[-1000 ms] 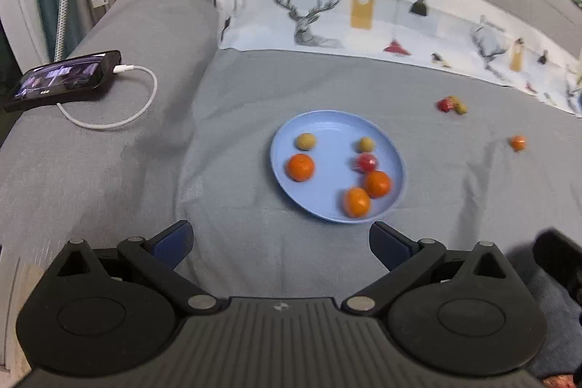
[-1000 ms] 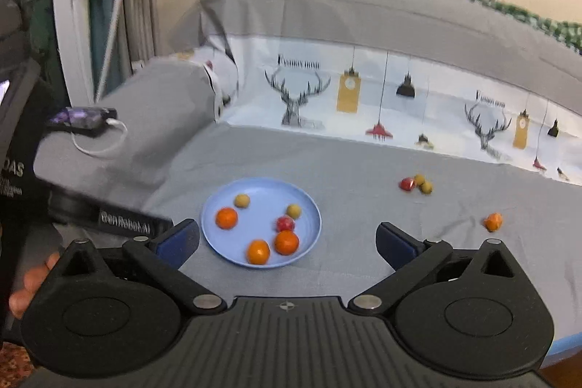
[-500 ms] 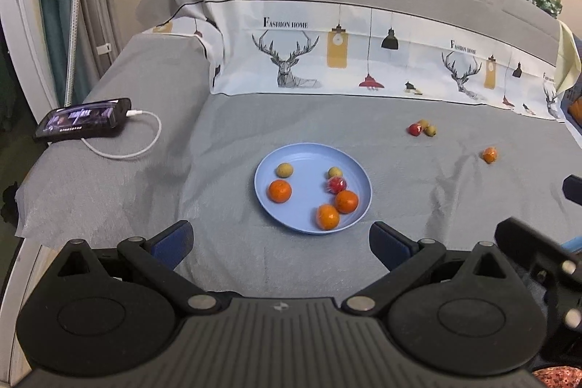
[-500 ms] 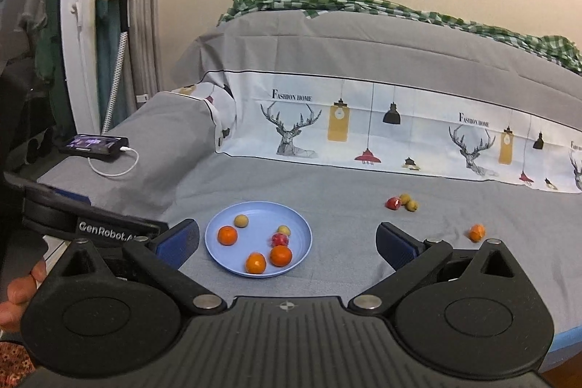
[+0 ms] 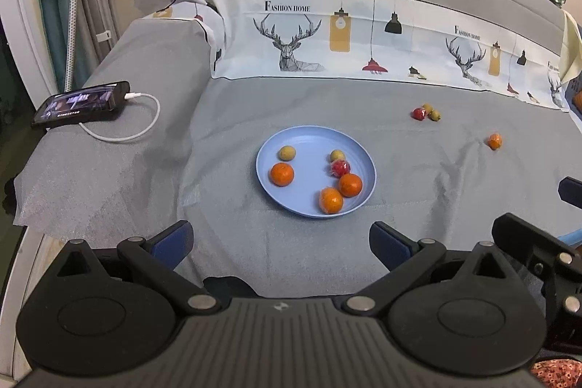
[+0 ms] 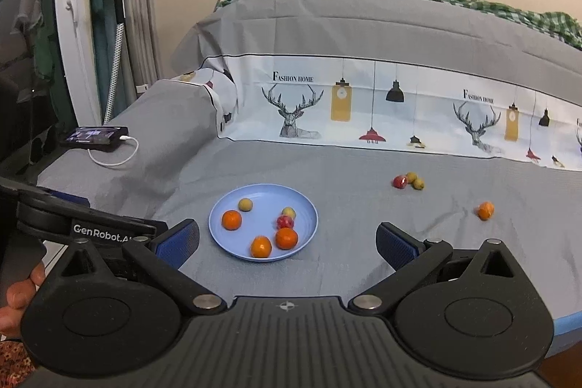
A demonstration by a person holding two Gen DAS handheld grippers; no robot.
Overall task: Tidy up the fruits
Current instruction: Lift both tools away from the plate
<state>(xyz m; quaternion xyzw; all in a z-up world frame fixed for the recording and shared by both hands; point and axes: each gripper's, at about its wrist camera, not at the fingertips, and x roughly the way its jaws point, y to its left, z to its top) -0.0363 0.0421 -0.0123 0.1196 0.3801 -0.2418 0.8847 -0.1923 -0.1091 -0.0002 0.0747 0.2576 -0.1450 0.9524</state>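
A light blue plate lies on the grey cloth and holds three oranges, two yellow-green fruits and a red fruit. Farther right on the cloth sit a red fruit with two yellow-green ones, touching. A lone orange rests far right. My left gripper is open and empty, well short of the plate. The right gripper is open too, held back above the near edge, with nothing between its fingers.
A black phone with a white cable lies on the raised grey cushion at left. A printed cloth backrest stands behind. The left gripper's body and a hand show at the right view's left edge.
Both grippers have pulled back and up from the plate, so the plate looks smaller and more of the backrest shows. The fruits have not moved. Both stay open.
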